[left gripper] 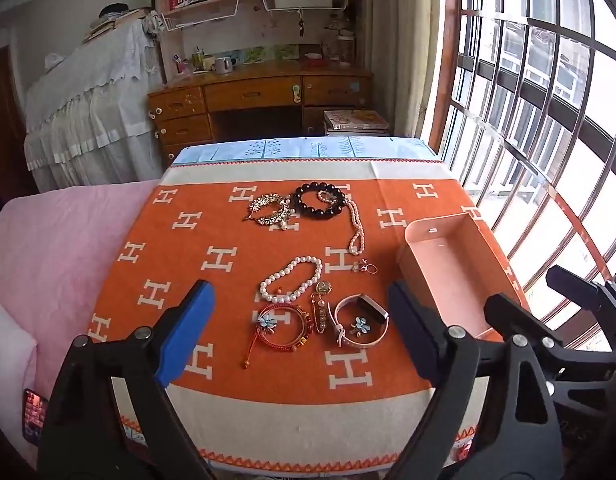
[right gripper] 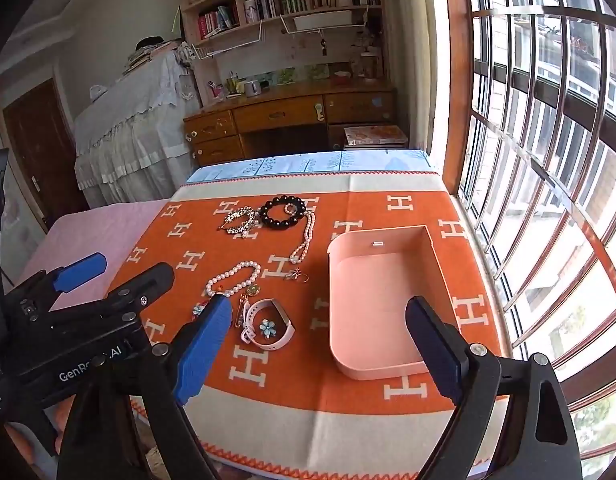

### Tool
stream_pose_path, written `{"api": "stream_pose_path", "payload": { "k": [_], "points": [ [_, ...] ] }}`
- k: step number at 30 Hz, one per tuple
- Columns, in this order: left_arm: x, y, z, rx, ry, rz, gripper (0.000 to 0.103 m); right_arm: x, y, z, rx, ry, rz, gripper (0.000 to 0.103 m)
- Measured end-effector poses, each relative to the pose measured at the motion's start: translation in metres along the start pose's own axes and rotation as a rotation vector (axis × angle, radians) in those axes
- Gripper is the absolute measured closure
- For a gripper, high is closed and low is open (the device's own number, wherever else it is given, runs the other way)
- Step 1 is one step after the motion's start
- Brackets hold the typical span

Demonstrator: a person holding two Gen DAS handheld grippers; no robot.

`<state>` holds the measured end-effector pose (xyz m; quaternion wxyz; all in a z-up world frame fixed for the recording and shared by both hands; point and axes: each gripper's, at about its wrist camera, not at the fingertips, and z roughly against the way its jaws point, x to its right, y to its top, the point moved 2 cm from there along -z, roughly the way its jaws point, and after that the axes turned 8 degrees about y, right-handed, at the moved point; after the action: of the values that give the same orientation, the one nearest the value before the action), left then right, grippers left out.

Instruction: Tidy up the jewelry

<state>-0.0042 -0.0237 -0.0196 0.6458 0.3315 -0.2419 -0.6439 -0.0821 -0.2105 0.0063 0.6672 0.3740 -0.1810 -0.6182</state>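
Tongs: left tongs (left gripper: 301,334) and right tongs (right gripper: 328,350) both wide, holding nothing
Box (right gripper: 378,304): pink, beside bracelets (left gripper: 291,278)

R gripper (right gripper: 320,340) open, above pink tray (right gripper: 388,240); jewelry left.

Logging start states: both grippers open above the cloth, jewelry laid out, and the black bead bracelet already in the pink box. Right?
Not quite. The black bead bracelet still lies on the orange cloth; the pink box holds nothing, as the right wrist view shows. Both the left gripper and right gripper have jaws open.
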Motion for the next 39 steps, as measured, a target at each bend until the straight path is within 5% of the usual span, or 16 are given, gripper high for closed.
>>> {"api": "stream_pose_path", "payload": {
  "k": [39],
  "points": [
    [-0.008,-0.001,-0.015,-0.069,-0.008,0.011,0.017,-0.006,-0.005,-0.018,-0.03,0.001,-0.017,0.013]
  ]
}}
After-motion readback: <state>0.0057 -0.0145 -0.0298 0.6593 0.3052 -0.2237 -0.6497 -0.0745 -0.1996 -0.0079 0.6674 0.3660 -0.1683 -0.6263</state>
